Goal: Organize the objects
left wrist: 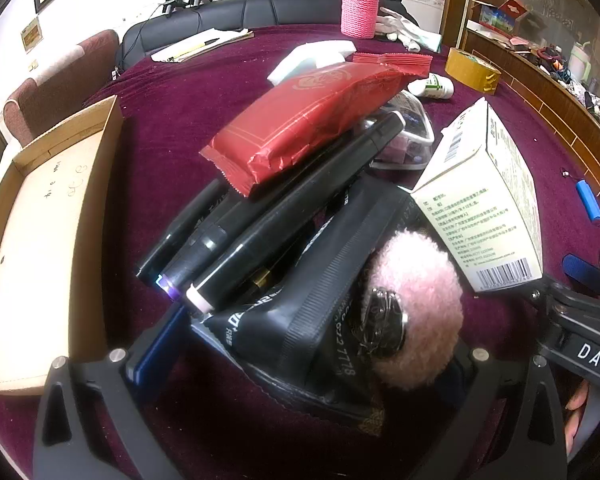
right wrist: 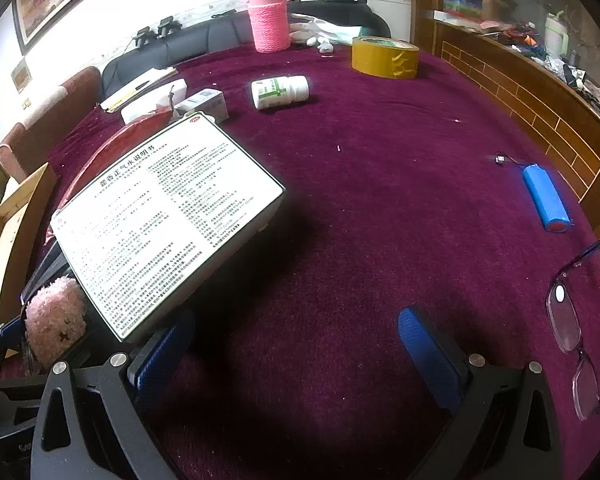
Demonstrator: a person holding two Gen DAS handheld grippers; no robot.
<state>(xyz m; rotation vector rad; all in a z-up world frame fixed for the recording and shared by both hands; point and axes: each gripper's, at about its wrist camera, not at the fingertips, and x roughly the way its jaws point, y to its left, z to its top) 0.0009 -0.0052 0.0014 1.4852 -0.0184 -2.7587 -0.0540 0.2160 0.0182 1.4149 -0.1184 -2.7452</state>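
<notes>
Straddling a heap of clutter with the left gripper [left wrist: 304, 352], holding its fingers wide apart and clamped on nothing. Bracketing a crinkled black foil pouch [left wrist: 300, 312] and a fluffy pink pom-pom keyring [left wrist: 416, 304], with three black marker pens [left wrist: 260, 236] slanting across the pouch and a glossy red foil packet [left wrist: 312, 124] riding on top.

Hovering low over the plum velvet tablecloth [right wrist: 380, 200] with the right gripper [right wrist: 296, 344], blue-padded fingers [right wrist: 428, 356] likewise spread and empty. Nudging close to a white printed medicine carton [right wrist: 168, 216], tilted against the heap just beside the other pad.

Apparently sorting this pile into the shallow brown cardboard tray [left wrist: 40, 200] waiting just left of it. Likely paying to lift one item at a time, starting with the red packet. Risking, on any squeeze of the whole heap, round markers rolling free and slick foil sliding out. Steadying the leaning carton with the right gripper probably helping too.

Showing nothing in the tray but a pale floor with a few pen scribbles. Sitting behind the heap, a clear plastic tub [left wrist: 412, 136] holding something purplish, too blurred to name.
</notes>
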